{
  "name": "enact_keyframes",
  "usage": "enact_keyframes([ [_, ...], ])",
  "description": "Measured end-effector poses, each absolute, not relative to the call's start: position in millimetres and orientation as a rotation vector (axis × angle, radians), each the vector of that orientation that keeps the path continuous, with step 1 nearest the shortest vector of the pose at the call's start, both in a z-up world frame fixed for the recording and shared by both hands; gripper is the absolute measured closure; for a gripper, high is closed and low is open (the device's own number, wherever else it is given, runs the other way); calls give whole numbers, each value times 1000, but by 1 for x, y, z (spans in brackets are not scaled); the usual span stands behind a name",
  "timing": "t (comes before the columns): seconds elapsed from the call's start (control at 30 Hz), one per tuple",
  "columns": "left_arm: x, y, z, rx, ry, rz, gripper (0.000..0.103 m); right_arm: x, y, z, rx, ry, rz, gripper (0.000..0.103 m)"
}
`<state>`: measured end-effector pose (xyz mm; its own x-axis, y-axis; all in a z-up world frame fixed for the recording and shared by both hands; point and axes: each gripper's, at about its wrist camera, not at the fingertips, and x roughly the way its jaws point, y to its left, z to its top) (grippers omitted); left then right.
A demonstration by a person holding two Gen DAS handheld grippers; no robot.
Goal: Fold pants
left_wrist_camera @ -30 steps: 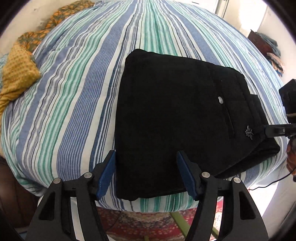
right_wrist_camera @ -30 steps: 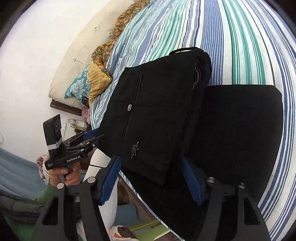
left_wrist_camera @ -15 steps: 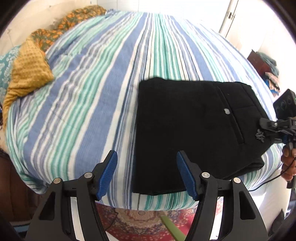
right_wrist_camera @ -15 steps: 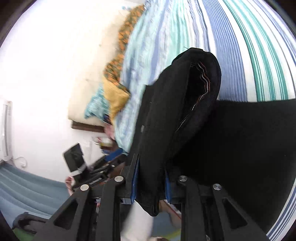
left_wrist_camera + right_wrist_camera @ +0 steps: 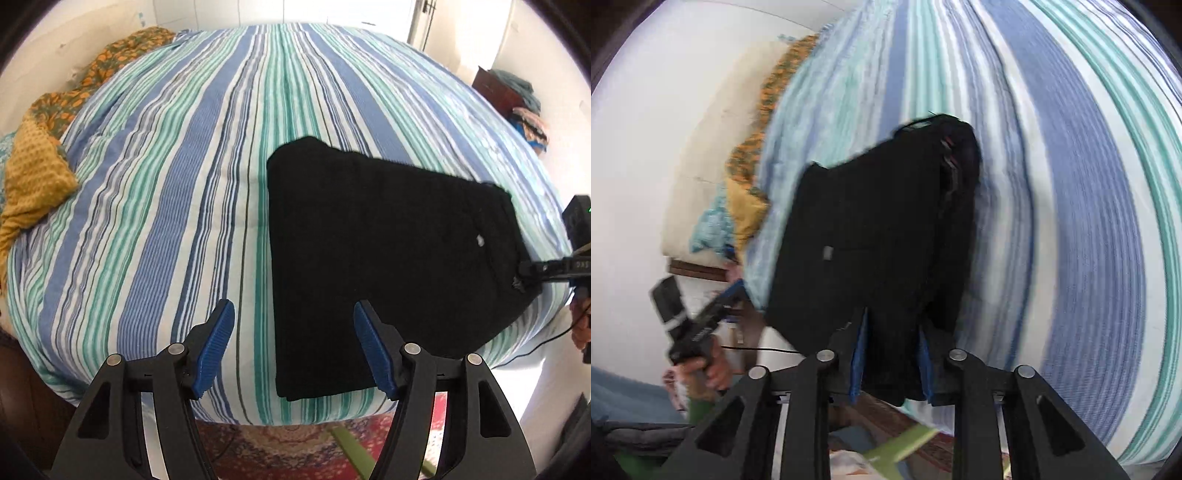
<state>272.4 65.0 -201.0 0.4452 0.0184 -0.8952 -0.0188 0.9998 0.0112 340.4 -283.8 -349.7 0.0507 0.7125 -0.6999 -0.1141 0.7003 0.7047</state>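
Observation:
The black pants (image 5: 373, 251) lie folded into a thick rectangle near the front edge of the striped bed (image 5: 177, 192). My left gripper (image 5: 293, 350) is open and empty, held above the bed's front edge, its right finger over the pants' near corner. My right gripper (image 5: 891, 363) is shut on the pants (image 5: 875, 236) at their waistband end, and the fabric bunches between the blue pads. In the left wrist view the right gripper (image 5: 526, 271) grips the right edge of the pants. The right wrist view is blurred.
A yellow and orange patterned cloth (image 5: 40, 173) lies at the bed's left side by the pillow (image 5: 701, 173). A patterned rug (image 5: 280, 446) covers the floor below the bed's edge. Piled clothes (image 5: 524, 103) sit at the far right by the wall.
My right gripper has closed on the pants' waistband end. My left gripper has pulled back and to the left, away from the pants. The pants have shifted right across the bed.

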Motion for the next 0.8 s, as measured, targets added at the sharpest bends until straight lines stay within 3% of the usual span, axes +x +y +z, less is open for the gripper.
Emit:
enact_keyframes([
  [0.07,271,61,-206,24,1128,34,34,337,-290,-353,566,1373,620,37],
  [0.4,277,48,-210,68,1139,67,34,329,-274,-230,266,995,674,37],
  [0.5,278,46,-220,75,1168,88,34,311,-227,-238,203,998,733,37],
  [0.63,277,43,-226,98,1177,89,33,288,-207,-293,134,1104,663,37],
  [0.8,278,42,-222,112,1170,95,32,286,-220,-288,175,1076,643,37],
])
